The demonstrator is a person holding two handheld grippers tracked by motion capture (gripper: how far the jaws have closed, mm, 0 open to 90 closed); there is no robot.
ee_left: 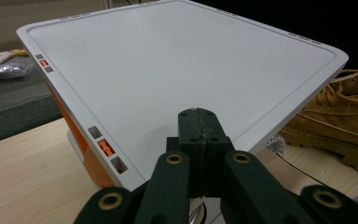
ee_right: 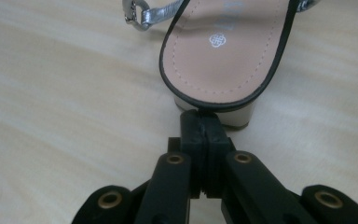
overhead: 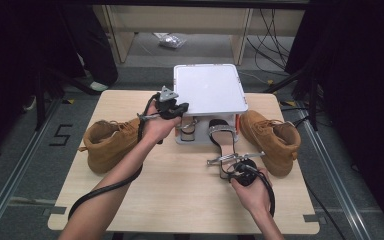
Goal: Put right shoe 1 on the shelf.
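A white box lid (overhead: 210,87) with orange sides lies at the back centre of the table. My left gripper (overhead: 181,108) is at its front left corner. In the left gripper view the jaws (ee_left: 198,116) are shut and rest over the lid (ee_left: 177,60), with nothing between them. A black-rimmed sandal (overhead: 223,140) with silver straps lies in front of the box. My right gripper (overhead: 232,169) is at its heel. Its jaws (ee_right: 200,119) are shut, tips touching the back of the sandal heel (ee_right: 223,56). A second sandal (overhead: 187,126) lies partly under the lid.
A tan boot (overhead: 110,142) lies on its side at the left and another (overhead: 272,140) stands at the right, also seen beyond the lid (ee_left: 345,112). A grey tray (overhead: 180,139) sits below the lid. The wooden table (overhead: 180,200) is bare near the front.
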